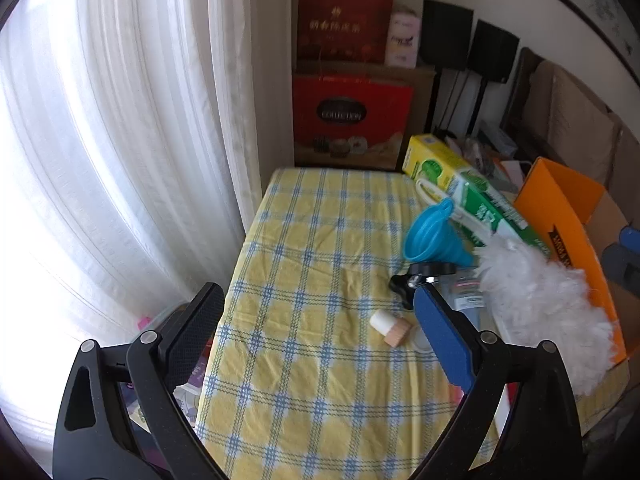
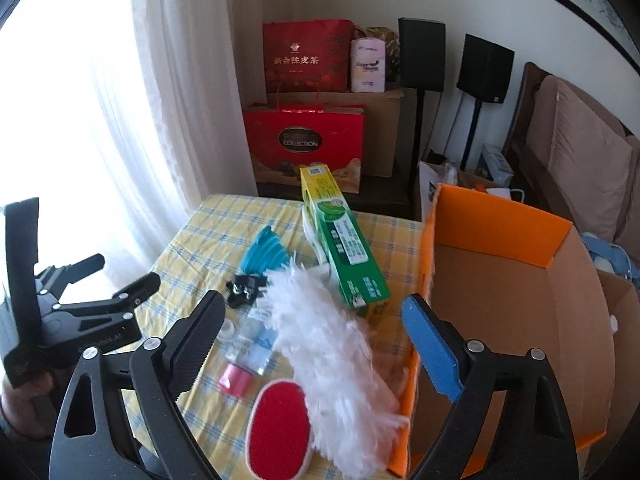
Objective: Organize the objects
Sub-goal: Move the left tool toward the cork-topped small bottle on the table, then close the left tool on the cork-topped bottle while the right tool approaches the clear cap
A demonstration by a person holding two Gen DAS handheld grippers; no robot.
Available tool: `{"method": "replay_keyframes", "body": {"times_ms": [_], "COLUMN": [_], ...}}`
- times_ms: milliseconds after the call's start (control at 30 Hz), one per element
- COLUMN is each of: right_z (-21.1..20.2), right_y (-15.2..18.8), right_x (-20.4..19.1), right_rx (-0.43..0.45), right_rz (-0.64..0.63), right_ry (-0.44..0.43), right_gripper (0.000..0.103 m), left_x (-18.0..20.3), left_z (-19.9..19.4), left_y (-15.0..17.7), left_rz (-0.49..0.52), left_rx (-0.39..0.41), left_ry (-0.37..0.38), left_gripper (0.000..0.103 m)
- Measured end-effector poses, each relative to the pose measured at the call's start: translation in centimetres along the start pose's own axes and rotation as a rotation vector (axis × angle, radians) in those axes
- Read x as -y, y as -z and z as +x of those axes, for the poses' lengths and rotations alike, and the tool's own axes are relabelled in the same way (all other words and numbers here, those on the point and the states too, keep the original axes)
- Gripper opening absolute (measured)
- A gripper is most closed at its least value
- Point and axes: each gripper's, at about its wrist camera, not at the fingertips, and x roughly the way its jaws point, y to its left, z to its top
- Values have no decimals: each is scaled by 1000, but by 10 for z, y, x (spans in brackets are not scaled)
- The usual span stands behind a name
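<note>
The right gripper (image 2: 308, 336) has its fingers spread wide and empty, poised above the near right part of the worktop (image 2: 200, 232). Between and below them lies the white feather duster (image 2: 332, 332), its fluff leaning against the wall of the orange cardboard box (image 2: 500, 216) that stands open just beside the worktop's right edge. That wide spread suits a bulky, soft thing, so the duster looks like the next pick, and the box, open at the top and so close, looks like the place where things are meant to go.

The left gripper (image 1: 316, 320) also holds its fingers wide with nothing between them, raised over the bare checked cloth to the left, probably kept clear so the right has room.

Outward from the duster, the clutter gathers on the box side: a red oval brush (image 2: 280, 420) near the front edge, a pink roll (image 2: 234, 378) beside a clear plastic packet (image 2: 250, 344), a black knobbed part (image 2: 242, 288), a blue collapsible funnel (image 2: 264, 252), and a long green and yellow carton (image 2: 344, 248) lying flat toward the far edge. In the left view a small white and wooden stopper (image 1: 390, 326) lies near the blue finger. As far as its interior shows, the box holds nothing, so the sorting seems barely begun.
</note>
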Motion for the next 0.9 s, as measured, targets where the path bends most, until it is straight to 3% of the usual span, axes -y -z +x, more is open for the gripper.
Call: {"method": "replay_keyframes", "body": {"times_ms": [233,400,633,800,900], "right_z": [20,27,26,31,33], "right_y": [-11,-7,10,17,20], "right_x": [-8,-11,-19,-23,-24], "right_rx": [-50,-84,-120,-139,-140], "right_rz": [9,25,29,39,46], "right_ry": [-57,-99,-150,-168,-171], "right_gripper": [78,66,61,61,60], "left_x": [2,16,17,16,17], "left_z": [19,41,64,77,81], "left_y": [1,7,5,7,7], "left_rz": [54,83,16,-13,-29], "left_rx": [-33,-128,-202,-258,-273], "left_ry": [66,110,178,206,215], "left_gripper": [94,67,64,40,40]}}
